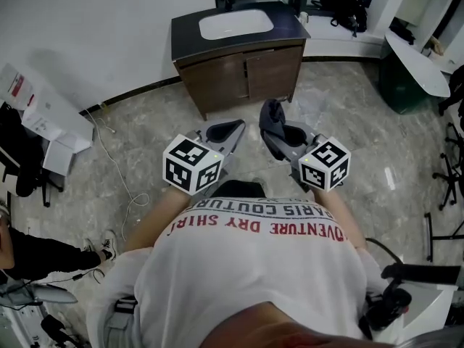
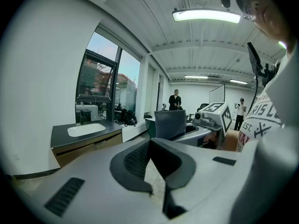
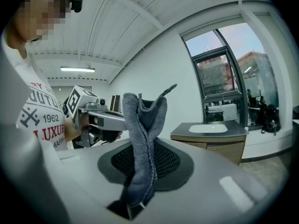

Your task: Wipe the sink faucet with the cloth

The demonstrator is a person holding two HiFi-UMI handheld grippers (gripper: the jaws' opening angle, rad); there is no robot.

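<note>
In the head view, the left gripper and the right gripper are held side by side in front of the person's body. Both are aimed toward the sink, which is set in a dark tabletop well ahead of them. A dark cloth is seen standing up out of the right gripper. The faucet cannot be made out.

In the left gripper view, the left gripper is seen with its jaws brought together at the tips and nothing between them. The sink lies far ahead and to its left, and the cloth is just to its right.

In the right gripper view, the right gripper is clamped on the cloth, which is pinched low and rises in a fold above the jaws. The sink lies well ahead, to the right.

The step in hand is judged to be the carrying of the cloth to the sink; no wiping has begun. For the next move, the gap to the sink must be closed, the faucet found, and the free fold laid against it with the clamp kept firm.
</note>
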